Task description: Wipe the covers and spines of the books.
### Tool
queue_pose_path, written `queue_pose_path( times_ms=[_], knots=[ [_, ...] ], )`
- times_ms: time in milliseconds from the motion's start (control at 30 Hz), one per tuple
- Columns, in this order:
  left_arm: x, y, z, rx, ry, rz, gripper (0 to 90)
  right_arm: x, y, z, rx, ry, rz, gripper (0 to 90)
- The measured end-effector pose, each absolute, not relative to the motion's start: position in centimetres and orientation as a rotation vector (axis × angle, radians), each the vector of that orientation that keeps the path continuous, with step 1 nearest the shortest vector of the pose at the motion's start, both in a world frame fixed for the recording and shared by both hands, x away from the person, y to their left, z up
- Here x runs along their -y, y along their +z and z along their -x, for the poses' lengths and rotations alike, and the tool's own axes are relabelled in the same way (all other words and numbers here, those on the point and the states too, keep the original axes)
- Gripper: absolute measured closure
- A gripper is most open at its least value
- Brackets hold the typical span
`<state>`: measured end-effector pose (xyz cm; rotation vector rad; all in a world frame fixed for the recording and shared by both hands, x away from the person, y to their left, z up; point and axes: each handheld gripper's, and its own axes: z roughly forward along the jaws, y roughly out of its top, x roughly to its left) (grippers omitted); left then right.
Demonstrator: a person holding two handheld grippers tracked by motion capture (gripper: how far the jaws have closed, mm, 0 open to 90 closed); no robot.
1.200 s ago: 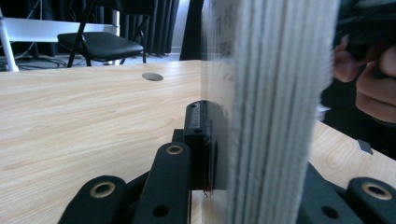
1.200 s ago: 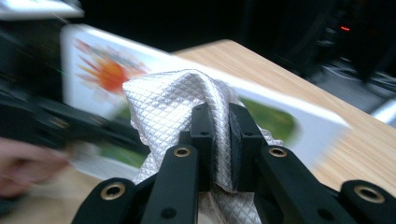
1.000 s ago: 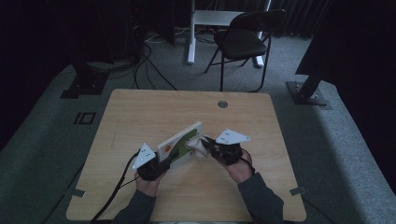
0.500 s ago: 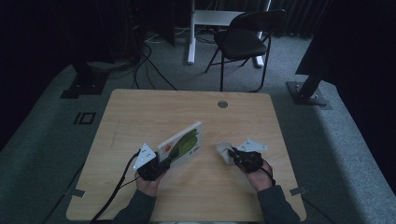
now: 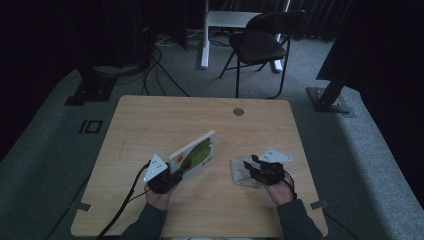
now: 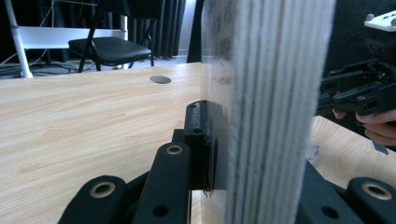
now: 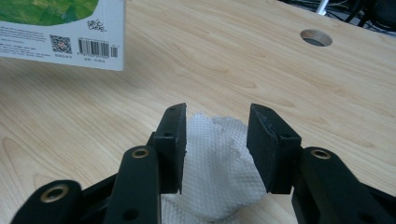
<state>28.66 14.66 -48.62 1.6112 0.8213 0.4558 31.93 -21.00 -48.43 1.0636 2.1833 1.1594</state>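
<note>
A thick board book point(image 5: 196, 152) with a green cover stands tilted on its edge on the wooden table point(image 5: 165, 120). My left gripper point(image 5: 171, 176) is shut on its near lower corner; one pad point(image 6: 198, 135) presses the cover beside the page block point(image 6: 266, 107). A crumpled white paper towel point(image 5: 239, 170) lies on the table to the right. My right gripper point(image 5: 248, 167) is low over it, and its jaws have just been opening. The towel point(image 7: 215, 177) sits loose between the parted jaws. The book's barcode corner point(image 7: 70, 28) shows farther off.
A round cable hole point(image 5: 238, 111) sits near the table's far edge. A black folding chair point(image 5: 260, 42) and a white desk leg point(image 5: 204, 35) stand beyond it. Cables trail from the left gripper off the table's near left edge point(image 5: 117, 215).
My right gripper has moved right and down, away from the book, taking the white towel to the table, and its jaws have parted. The left gripper and the book have stayed put.
</note>
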Motion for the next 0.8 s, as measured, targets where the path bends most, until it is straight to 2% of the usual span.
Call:
queue_pose_path(
  times_ms=[267, 800],
  knots=[
    [-14.32, -48.99, -28.83, -0.831, 0.460, -1.618, 78.9, 20.63, -49.02, -32.13, -2.201, 1.161, -1.062, 56.9],
    [-14.48, -49.44, -29.61, -0.853, 0.555, -1.636, 78.9, 20.28, -49.12, -32.01, -2.191, 1.163, -1.054, 56.9]
  ],
)
